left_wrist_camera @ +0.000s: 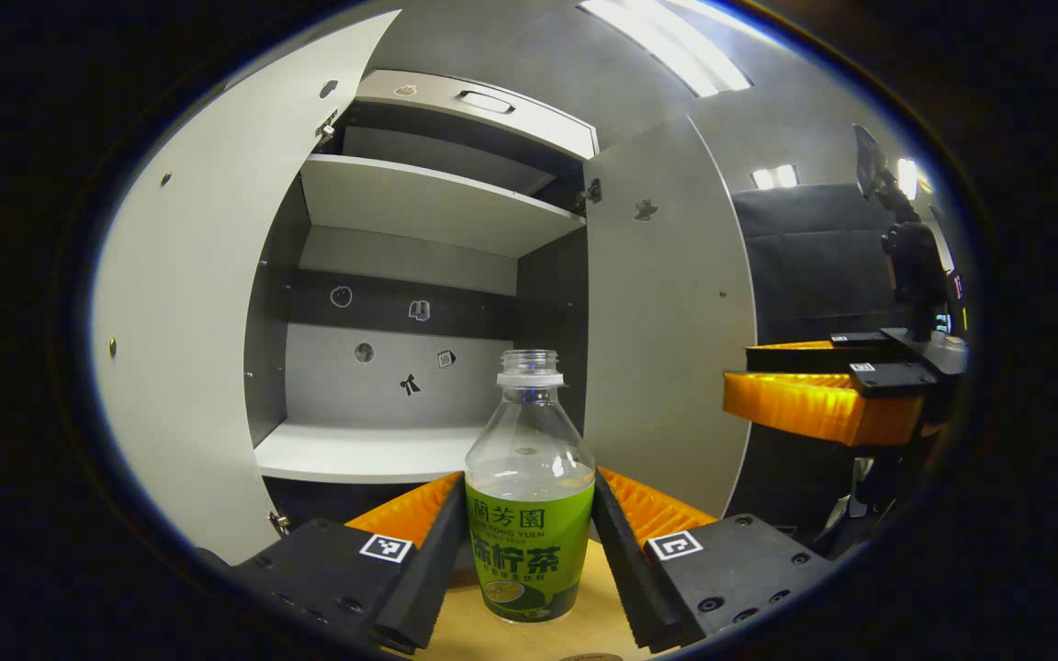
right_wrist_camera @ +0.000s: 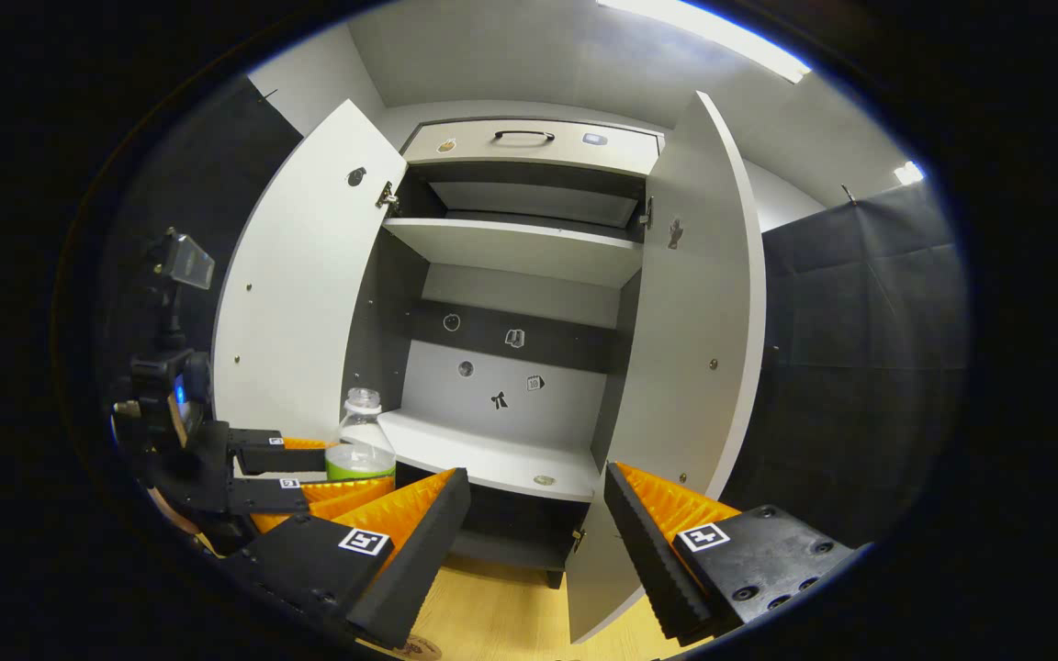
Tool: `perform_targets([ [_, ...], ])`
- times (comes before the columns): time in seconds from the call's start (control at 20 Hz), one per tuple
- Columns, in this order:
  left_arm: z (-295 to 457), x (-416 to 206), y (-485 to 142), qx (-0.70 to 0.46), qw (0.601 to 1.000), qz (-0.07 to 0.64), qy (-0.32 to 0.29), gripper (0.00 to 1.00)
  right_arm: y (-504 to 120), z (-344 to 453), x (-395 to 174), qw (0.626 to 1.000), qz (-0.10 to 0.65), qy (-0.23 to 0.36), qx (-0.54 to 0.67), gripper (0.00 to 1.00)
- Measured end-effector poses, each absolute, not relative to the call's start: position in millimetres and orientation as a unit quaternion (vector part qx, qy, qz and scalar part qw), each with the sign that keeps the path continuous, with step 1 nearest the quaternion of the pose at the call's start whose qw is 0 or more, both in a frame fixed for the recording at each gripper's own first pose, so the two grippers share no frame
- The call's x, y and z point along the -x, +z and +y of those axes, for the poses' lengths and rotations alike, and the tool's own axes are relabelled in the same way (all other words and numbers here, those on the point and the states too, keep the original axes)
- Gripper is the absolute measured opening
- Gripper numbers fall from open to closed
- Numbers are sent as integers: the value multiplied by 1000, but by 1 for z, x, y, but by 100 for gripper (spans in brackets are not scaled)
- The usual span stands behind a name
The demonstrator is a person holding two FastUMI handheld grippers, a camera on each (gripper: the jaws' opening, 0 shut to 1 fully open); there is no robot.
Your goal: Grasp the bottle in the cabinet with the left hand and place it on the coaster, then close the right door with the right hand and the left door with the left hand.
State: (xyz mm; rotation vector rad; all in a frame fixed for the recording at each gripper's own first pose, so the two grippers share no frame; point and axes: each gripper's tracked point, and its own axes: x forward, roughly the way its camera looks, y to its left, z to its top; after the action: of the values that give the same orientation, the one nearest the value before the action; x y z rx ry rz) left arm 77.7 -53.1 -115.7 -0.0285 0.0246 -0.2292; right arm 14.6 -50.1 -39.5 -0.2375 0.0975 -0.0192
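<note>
Bottle (left_wrist_camera: 529, 487), uncapped and looking empty, stands upright between your left gripper (left_wrist_camera: 529, 569) fingers, out of the cabinet (right_wrist_camera: 529, 266) and above the wooden table (right_wrist_camera: 492, 615). The fingers flank its label closely; I cannot tell if they press. Your right gripper (right_wrist_camera: 538, 551) waits wide open, facing the right door (right_wrist_camera: 685, 367), apparently ready to close it. The shelves look bare.

In the left gripper view, the left gripper's (left_wrist_camera: 529, 560) jaws covered both flanks of the bottle (left_wrist_camera: 529, 514), so contact could not be judged. A round edge (left_wrist_camera: 591, 656) low on the desk (left_wrist_camera: 584, 624) was cut off. In the right gripper view, the bottle's (right_wrist_camera: 360, 450) lower half sat hidden behind the left gripper (right_wrist_camera: 309, 477).
</note>
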Motion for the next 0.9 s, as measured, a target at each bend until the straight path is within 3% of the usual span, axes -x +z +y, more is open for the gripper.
perform_targets([
  [0.35,-87,-41,-196,12,992,39,-119,78,-63,-58,-10,987,68,-18,147,98],
  [0.9,-90,-33,-285,63,993,61,-75,78,-137,-58,-7,986,121,45,102,98],
])
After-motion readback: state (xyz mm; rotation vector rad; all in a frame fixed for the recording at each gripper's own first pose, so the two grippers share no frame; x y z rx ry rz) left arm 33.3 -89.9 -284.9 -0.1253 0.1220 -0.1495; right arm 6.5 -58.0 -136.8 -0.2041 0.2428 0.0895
